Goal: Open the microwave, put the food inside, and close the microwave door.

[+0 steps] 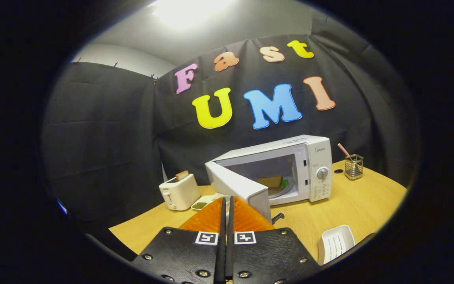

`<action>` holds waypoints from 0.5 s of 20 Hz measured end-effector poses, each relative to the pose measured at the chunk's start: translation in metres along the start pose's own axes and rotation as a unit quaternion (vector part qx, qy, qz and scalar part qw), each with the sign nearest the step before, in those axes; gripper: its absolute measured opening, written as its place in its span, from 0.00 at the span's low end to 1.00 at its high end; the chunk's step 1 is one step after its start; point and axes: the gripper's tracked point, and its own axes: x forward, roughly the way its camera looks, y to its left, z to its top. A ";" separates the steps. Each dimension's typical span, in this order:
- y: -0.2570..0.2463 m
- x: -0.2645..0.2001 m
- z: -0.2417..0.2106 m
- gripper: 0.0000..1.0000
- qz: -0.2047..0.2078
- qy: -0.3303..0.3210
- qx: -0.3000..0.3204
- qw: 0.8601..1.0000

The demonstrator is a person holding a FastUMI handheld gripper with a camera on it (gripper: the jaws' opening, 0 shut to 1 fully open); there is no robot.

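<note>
A white microwave (290, 165) stands on the wooden table (361, 209) beyond my fingers. Its door (239, 188) hangs open, swung out toward me on the left side. Inside the cavity a plate (280, 190) carries a slice of toast (270, 182) and something green. My gripper (227, 202) is shut with nothing between the fingers, its tips close to the door's near edge, slightly left of it. I cannot tell whether the tips touch the door.
A white toaster (179, 191) with a slice of bread in it stands left of the microwave. A small dish (201, 204) with green bits lies beside it. A wire cup (354, 166) with a straw stands at the right, and a white slotted tray (336, 241) lies near the front edge.
</note>
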 end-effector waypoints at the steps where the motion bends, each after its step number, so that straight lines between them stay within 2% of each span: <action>1: -0.011 0.004 0.003 0.01 -0.014 -0.004 -0.006 1.000; 6: -0.059 0.023 0.013 0.01 -0.070 -0.020 -0.011 0.997; 10: -0.083 0.039 0.018 0.01 -0.096 -0.028 -0.019 0.995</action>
